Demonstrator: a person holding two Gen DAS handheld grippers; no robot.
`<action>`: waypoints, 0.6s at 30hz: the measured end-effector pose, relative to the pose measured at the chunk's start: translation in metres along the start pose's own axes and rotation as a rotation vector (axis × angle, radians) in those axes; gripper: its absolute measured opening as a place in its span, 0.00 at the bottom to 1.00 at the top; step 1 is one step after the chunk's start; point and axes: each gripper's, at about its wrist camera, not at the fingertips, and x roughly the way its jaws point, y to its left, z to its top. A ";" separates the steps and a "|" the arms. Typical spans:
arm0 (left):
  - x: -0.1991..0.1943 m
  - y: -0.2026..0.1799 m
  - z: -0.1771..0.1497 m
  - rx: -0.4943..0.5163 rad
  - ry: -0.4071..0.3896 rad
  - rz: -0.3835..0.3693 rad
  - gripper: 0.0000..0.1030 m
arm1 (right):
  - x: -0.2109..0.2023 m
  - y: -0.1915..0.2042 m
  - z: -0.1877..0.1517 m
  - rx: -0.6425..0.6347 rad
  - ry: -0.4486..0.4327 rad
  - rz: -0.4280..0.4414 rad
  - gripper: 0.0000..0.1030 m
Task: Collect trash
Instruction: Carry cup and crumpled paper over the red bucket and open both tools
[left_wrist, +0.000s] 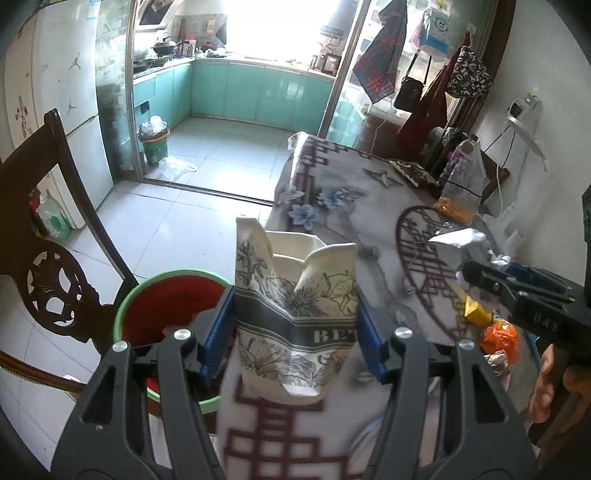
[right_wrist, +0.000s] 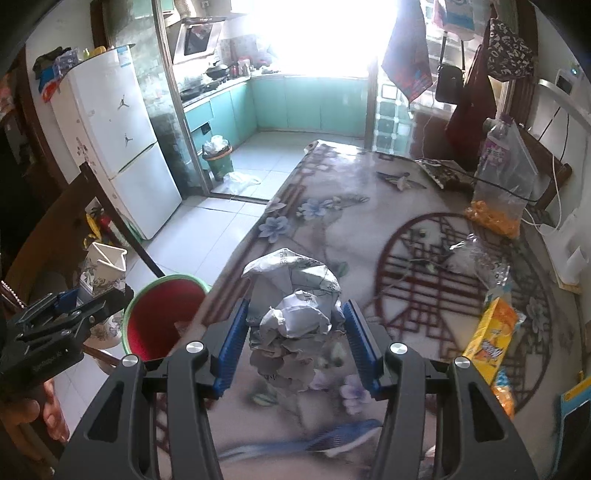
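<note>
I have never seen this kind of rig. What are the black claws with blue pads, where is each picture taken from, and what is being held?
No robot here: a person holds a two-finger gripper in each hand, with a camera on each looking along its fingers. In the left view, the left gripper clamps a crushed flower-printed paper cup. In the right view, the right gripper clamps a ball of crumpled paper. Beside the table stands a green-rimmed red bin. An orange snack wrapper and a clear bag lie on the table.
</note>
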 end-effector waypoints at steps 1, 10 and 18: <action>0.000 0.005 0.000 -0.002 0.002 0.000 0.56 | 0.002 0.005 0.000 0.000 0.003 0.001 0.50; 0.004 0.059 0.006 -0.040 0.014 0.049 0.56 | 0.021 0.065 0.002 -0.052 0.036 0.039 0.50; 0.010 0.103 0.006 -0.077 0.038 0.090 0.56 | 0.045 0.106 0.012 -0.104 0.070 0.084 0.50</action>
